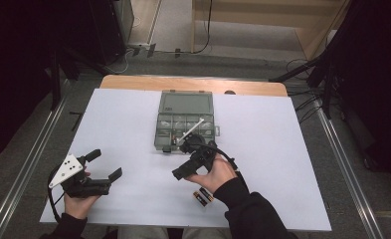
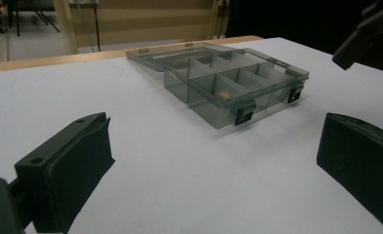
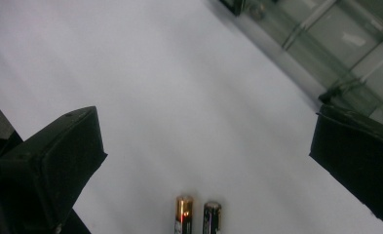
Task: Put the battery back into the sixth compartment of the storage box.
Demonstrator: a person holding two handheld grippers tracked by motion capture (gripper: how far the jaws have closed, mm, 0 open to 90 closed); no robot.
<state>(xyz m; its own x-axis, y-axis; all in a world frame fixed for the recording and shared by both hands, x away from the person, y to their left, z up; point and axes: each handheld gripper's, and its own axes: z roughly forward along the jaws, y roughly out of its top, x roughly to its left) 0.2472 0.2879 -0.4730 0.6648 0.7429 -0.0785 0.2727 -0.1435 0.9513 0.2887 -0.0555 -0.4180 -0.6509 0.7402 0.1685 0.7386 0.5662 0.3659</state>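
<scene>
With jaws wide and empty, the right hand-held gripper (image 1: 195, 158) hovers above two batteries (image 3: 198, 217) at lower centre of the bench (image 1: 282, 164), probably next to grasp one for the box (image 1: 185, 119).

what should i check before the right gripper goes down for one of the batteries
1. Right gripper jaws wide apart with nothing between them: ok.
2. Two batteries lying side by side on the white table, right below the jaws: ok.
3. Gap between the batteries for a jaw to slip in: not ok, they look to be touching or nearly so.
4. Organiser box lid folded back, compartments reachable: ok.
5. Target compartment free: cannot tell; one holds a small yellowish item, and a white stick lies across the box.
6. Left gripper open, off to the left, well apart from the batteries: ok.
</scene>
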